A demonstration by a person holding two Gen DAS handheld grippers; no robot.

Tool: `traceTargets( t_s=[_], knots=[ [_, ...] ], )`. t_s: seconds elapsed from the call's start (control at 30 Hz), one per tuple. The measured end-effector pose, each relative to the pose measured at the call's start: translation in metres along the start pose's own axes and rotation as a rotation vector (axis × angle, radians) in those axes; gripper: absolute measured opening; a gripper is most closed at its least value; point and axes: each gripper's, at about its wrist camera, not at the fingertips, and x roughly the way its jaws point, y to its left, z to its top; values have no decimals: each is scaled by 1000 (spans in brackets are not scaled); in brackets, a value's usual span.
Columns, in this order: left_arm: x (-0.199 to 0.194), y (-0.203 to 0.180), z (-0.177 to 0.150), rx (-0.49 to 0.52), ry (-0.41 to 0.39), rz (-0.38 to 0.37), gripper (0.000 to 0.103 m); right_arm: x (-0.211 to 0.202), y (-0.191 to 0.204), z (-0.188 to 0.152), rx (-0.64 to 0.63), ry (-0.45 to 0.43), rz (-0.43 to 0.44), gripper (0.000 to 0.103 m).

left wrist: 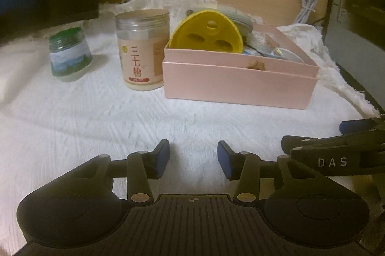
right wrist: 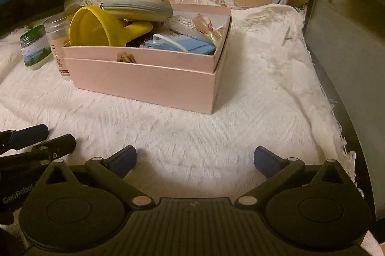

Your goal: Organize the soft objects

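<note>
One pink box (right wrist: 144,85), two jars (left wrist: 142,51), two open grippers (left wrist: 192,159)

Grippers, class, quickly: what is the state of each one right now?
Left gripper: open, holding nothing.
Right gripper: wide open, holding nothing.

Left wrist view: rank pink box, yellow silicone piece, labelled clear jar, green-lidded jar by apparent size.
Largest to smallest as they look in the left wrist view:
1. pink box
2. yellow silicone piece and labelled clear jar: too close to rank; the box hides the yellow piece's lower part
3. green-lidded jar
</note>
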Motion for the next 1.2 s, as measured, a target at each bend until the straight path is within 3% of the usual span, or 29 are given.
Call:
traceTargets(
  t_s=[0.2,1.2],
  knots=[
    [0,-9,-1,-8,-7,43,49,2,-8,-10,-26,-90,54,103],
    [-1,-5,-3,-15,-13,40,49,1,-8,-9,-22,-91,61,103]
  ],
)
